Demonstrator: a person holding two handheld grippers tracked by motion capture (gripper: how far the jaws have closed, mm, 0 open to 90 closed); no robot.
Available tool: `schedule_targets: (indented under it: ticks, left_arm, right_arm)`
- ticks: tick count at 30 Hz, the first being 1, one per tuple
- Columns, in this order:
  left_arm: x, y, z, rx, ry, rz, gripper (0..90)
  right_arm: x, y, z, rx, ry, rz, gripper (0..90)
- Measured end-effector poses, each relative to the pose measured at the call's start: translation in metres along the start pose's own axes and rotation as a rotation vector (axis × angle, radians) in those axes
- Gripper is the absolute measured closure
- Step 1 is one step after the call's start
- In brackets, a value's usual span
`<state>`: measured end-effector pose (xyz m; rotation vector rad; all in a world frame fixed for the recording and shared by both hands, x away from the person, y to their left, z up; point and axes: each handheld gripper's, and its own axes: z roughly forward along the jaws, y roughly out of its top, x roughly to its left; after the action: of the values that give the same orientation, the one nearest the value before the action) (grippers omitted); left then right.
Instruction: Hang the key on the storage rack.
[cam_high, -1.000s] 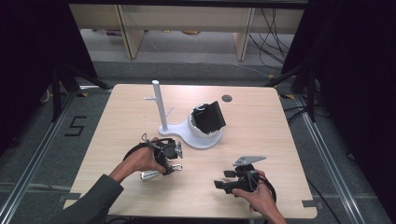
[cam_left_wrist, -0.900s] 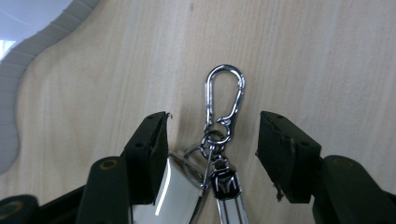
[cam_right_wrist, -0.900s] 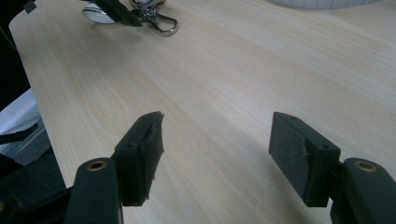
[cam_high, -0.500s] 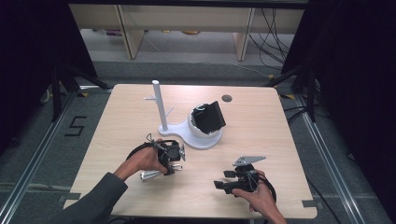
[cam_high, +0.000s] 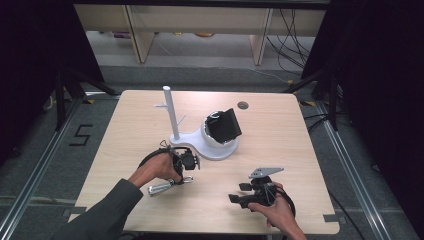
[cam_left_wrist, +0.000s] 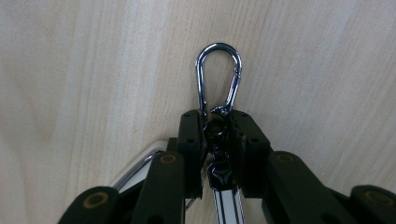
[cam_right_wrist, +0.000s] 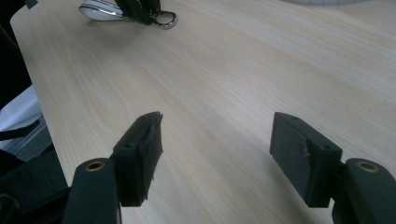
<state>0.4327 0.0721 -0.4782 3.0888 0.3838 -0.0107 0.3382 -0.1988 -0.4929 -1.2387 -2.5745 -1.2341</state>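
Note:
A chrome carabiner clip (cam_left_wrist: 219, 45) lies on the wooden table (cam_high: 280, 145), joined by a swivel to a silver metal body (cam_high: 160, 188). My left gripper (cam_left_wrist: 216, 122) points down at it; its jaws have just been closing and the pads now press on the swivel just below the clip's loop. In the high view the left gripper (cam_high: 185, 172) is at the front left of the table. My right gripper (cam_high: 239, 192) hovers low at the front right, open with nothing between its jaws (cam_right_wrist: 217, 135). The right gripper view shows the clip (cam_right_wrist: 167, 21) and silver body (cam_right_wrist: 95, 10) far off.
A white stand (cam_high: 210, 147) with a thin upright post (cam_high: 170, 112) sits mid-table, and a black object (cam_high: 223, 125) rests on its round part. A small round hole (cam_high: 243, 105) is near the table's far edge. Bare wood lies between the grippers.
The left hand has shifted slightly right and down over the silver object, and its jaws have closed on the clip's swivel. The right hand has not moved.

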Motion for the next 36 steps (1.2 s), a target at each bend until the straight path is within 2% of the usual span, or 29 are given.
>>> schedule_targets:
  ticks: [1,2,6,7,8,10,12,13,14,16,17,18,22,23,25,26,27,31,32,33,35,36]
  left_arm:
    - [0.000,0.000,0.000,0.000,0.000,0.000,75.0]
    - [0.000,0.000,0.000,0.000,-0.005,-0.012,75.2]
    - [-0.001,-0.002,0.000,-0.019,-0.001,-0.005,75.5]
    - [-0.001,-0.002,0.000,-0.019,-0.001,-0.005,75.5]
    - [-0.002,-0.004,-0.002,-0.046,-0.015,-0.013,75.5]
    - [-0.002,-0.006,-0.004,-0.049,-0.019,-0.012,75.5]
    - [-0.002,-0.009,-0.009,-0.078,-0.012,-0.029,75.5]
    - [-0.001,-0.013,-0.017,-0.101,-0.007,-0.031,75.5]
    - [-0.001,-0.016,-0.021,-0.118,-0.014,-0.045,75.5]
    - [0.000,-0.019,-0.026,-0.134,-0.012,-0.037,75.5]
    - [0.001,-0.022,-0.030,-0.147,-0.014,-0.045,75.5]
    - [0.002,-0.028,-0.040,-0.169,0.005,-0.065,75.5]
    - [0.004,-0.038,-0.056,-0.200,0.004,-0.088,75.5]
    - [0.005,-0.042,-0.062,-0.217,0.021,-0.101,75.5]
    - [0.008,-0.051,-0.079,-0.225,0.050,-0.126,75.5]
    - [0.009,-0.054,-0.086,-0.226,0.052,-0.135,75.5]
    - [0.009,-0.054,-0.086,-0.226,0.052,-0.135,75.5]
    - [0.015,-0.068,-0.113,-0.238,0.083,-0.170,75.5]
    - [0.015,-0.068,-0.113,-0.238,0.083,-0.170,75.5]
    - [0.018,-0.072,-0.122,-0.252,0.096,-0.185,75.5]
    - [0.020,-0.074,-0.128,-0.252,0.099,-0.198,75.5]
    - [0.022,-0.077,-0.134,-0.257,0.119,-0.207,75.5]
  right_arm:
    - [0.000,0.000,0.000,0.000,0.000,0.000,34.9]
    - [-0.002,0.000,0.000,-0.009,-0.003,-0.021,34.9]
    - [0.000,0.000,-0.001,-0.002,0.001,0.005,35.0]
    - [-0.004,0.001,0.001,-0.017,0.009,-0.032,35.0]
    - [-0.002,0.001,-0.001,-0.010,-0.002,-0.004,35.0]
    - [-0.003,0.000,-0.001,-0.016,-0.007,-0.017,34.9]
    - [-0.002,0.000,-0.001,-0.008,0.001,-0.005,34.9]
    - [-0.002,0.000,0.000,-0.004,-0.002,0.002,34.9]
    - [-0.003,0.001,0.000,-0.007,0.000,-0.011,34.9]
    - [-0.003,0.001,0.000,-0.010,-0.002,-0.019,34.9]
    - [-0.003,0.000,0.000,-0.007,0.000,-0.016,34.9]
    - [-0.003,0.001,0.000,-0.007,-0.001,-0.013,34.9]
    - [-0.003,0.000,0.000,-0.008,-0.003,-0.014,34.8]
    - [-0.003,0.000,0.000,-0.005,-0.005,-0.006,34.7]
    - [-0.003,0.001,0.000,-0.009,-0.006,-0.005,34.7]
    - [-0.002,0.000,0.000,-0.003,-0.001,0.008,34.7]
    - [-0.002,0.000,0.000,-0.003,-0.001,0.008,34.7]
    - [-0.004,0.001,0.001,-0.011,-0.002,-0.001,34.6]
    - [-0.004,0.001,0.001,-0.011,-0.002,-0.001,34.6]
    - [-0.004,0.000,0.001,-0.006,0.003,0.005,34.5]
    - [-0.004,0.001,0.001,-0.006,0.002,0.006,34.5]
    - [-0.004,0.000,0.002,-0.015,0.000,0.004,34.4]
